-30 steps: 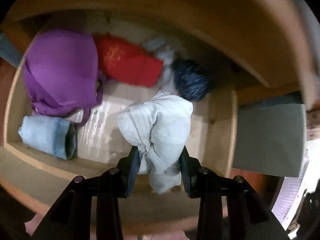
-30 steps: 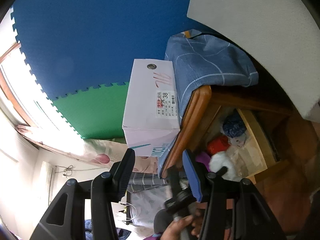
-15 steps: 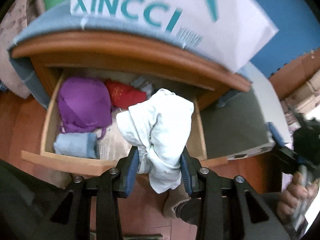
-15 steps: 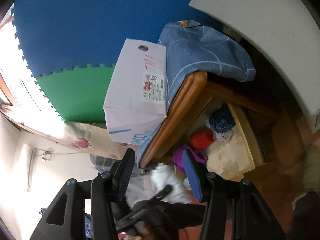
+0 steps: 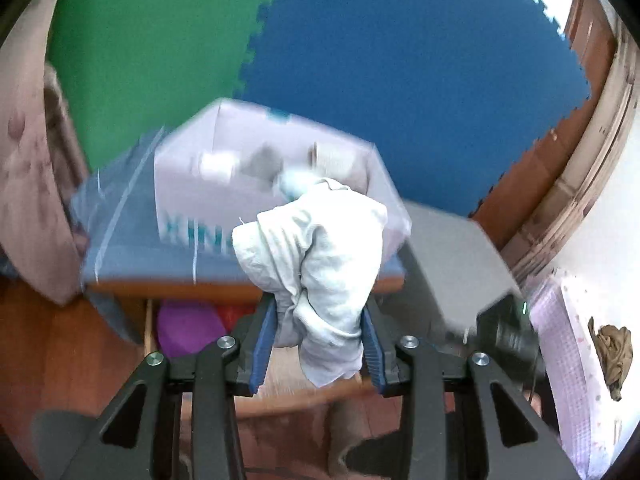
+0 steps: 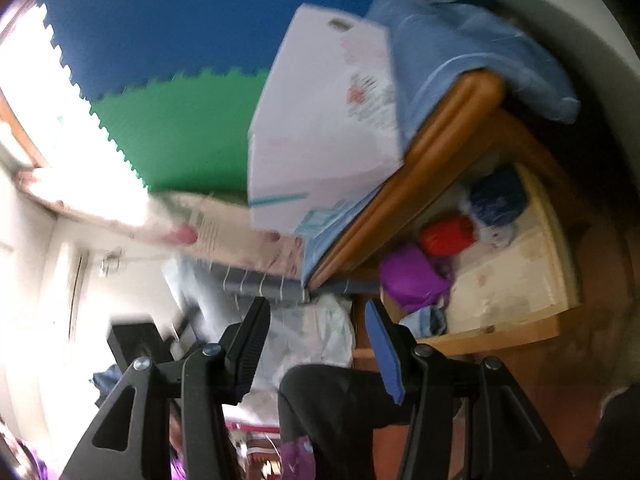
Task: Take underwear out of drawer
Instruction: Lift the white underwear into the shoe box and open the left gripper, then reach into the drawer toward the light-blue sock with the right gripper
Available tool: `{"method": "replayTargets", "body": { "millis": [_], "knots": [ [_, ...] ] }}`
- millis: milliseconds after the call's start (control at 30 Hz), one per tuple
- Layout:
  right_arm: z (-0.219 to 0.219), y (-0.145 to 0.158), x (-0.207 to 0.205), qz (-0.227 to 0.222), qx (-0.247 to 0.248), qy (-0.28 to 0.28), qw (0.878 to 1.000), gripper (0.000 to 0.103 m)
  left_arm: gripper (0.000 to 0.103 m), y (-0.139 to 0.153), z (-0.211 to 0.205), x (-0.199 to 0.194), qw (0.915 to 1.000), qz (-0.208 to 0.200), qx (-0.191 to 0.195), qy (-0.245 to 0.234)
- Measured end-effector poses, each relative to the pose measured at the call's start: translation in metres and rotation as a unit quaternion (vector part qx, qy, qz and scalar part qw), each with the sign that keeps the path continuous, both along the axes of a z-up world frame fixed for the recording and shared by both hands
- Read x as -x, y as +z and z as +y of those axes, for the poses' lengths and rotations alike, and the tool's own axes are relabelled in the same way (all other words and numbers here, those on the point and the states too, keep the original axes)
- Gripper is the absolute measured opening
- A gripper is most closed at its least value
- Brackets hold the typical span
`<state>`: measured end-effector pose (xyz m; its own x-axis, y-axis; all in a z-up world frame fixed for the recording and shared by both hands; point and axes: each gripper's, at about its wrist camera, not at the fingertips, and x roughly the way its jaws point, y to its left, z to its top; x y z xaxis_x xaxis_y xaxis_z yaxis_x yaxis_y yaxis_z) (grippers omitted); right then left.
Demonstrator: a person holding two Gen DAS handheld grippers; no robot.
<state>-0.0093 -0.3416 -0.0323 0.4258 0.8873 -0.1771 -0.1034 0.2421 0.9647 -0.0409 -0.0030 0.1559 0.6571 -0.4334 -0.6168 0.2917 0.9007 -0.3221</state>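
My left gripper (image 5: 318, 346) is shut on a bundle of pale blue-white underwear (image 5: 320, 264), held up in the air in front of the nightstand top. Below it the open wooden drawer (image 5: 149, 330) shows a purple garment (image 5: 186, 328) and a bit of red. In the right wrist view the same drawer (image 6: 520, 330) lies open with a purple garment (image 6: 412, 276), a red item (image 6: 448, 234), a dark blue ball of cloth (image 6: 498, 196) and a light blue roll (image 6: 426, 318). My right gripper (image 6: 318, 346) stands open with nothing between its fingers, off to the side of the drawer.
A white shoebox (image 5: 256, 188) sits on a blue cloth (image 5: 120, 240) on the nightstand. Blue and green foam mats (image 5: 360, 60) cover the wall. A grey slab (image 5: 452, 264) lies right of the nightstand. A dark-clad leg (image 6: 332, 404) is below the right gripper.
The left gripper has risen out of the drawer with the pale underwear, and now faces the shoebox and wall. The right gripper's view shifted sideways and rolled a little; its jaws stayed the same.
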Motion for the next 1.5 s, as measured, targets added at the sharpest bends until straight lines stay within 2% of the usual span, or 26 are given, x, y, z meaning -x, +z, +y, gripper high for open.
{"method": "replayTargets", "body": {
  "millis": [133, 233, 333, 433, 533, 700, 800, 867, 1000, 1100, 1167, 1233, 1333, 1400, 1500],
  "knots": [
    [0.013, 0.008, 0.004, -0.025, 0.008, 0.033, 0.999, 0.052, 0.037, 0.035, 0.002, -0.046, 0.9996, -0.026, 0.003, 0.011],
    [0.018, 0.007, 0.005, -0.032, 0.006, 0.044, 0.998, 0.052, 0.037, 0.046, -0.005, -0.088, 0.9985, -0.045, -0.018, 0.026],
    [0.016, -0.001, 0.003, -0.015, 0.003, 0.039, 0.999, 0.052, 0.038, 0.045, -0.013, -0.129, 0.9978, -0.039, -0.033, 0.042],
    [0.010, -0.005, 0.001, -0.007, -0.005, 0.030, 1.000, 0.052, 0.038, 0.027, -0.020, -0.164, 0.9964, -0.026, -0.061, 0.053],
    [0.009, -0.004, 0.001, -0.005, 0.004, 0.028, 1.000, 0.052, 0.038, -0.002, -0.022, -0.196, 0.9955, 0.005, -0.072, 0.061],
    [0.019, -0.005, -0.001, -0.004, 0.036, 0.043, 0.998, 0.052, 0.048, -0.038, -0.025, -0.225, 0.9924, 0.043, -0.091, 0.071],
    [0.025, -0.007, -0.003, -0.001, 0.046, 0.053, 0.998, 0.052, 0.054, -0.043, -0.027, -0.227, 0.9914, 0.036, -0.099, 0.078],
    [0.027, -0.008, -0.003, 0.001, 0.052, 0.055, 0.997, 0.052, 0.077, -0.041, -0.027, -0.227, 0.9914, 0.028, -0.102, 0.077],
    [0.030, -0.009, -0.004, 0.005, 0.071, 0.058, 0.996, 0.052, 0.082, -0.031, -0.031, -0.218, 0.9896, -0.009, -0.122, 0.077],
    [0.040, -0.008, -0.006, 0.002, 0.100, 0.067, 0.993, 0.052, 0.090, -0.022, -0.026, -0.200, 0.9870, -0.029, -0.135, 0.082],
    [0.055, -0.005, -0.006, -0.009, 0.144, 0.083, 0.986, 0.052, 0.096, -0.017, -0.015, -0.179, 0.9848, -0.053, -0.139, 0.090],
    [0.079, -0.001, -0.004, -0.030, 0.197, 0.110, 0.974, 0.052, 0.102, -0.016, 0.003, -0.151, 0.9822, -0.073, -0.140, 0.101],
    [0.124, 0.001, -0.004, -0.049, 0.248, 0.161, 0.954, 0.052, 0.102, -0.022, 0.029, -0.118, 0.9812, -0.088, -0.134, 0.108],
    [0.153, -0.005, -0.011, -0.038, 0.265, 0.175, 0.947, 0.052, 0.102, -0.033, 0.057, -0.100, 0.9817, -0.072, -0.123, 0.127],
    [0.192, -0.024, -0.028, 0.002, 0.301, 0.188, 0.935, 0.052, 0.102, -0.054, 0.098, -0.084, 0.9848, -0.045, -0.080, 0.147]
  ]
}}
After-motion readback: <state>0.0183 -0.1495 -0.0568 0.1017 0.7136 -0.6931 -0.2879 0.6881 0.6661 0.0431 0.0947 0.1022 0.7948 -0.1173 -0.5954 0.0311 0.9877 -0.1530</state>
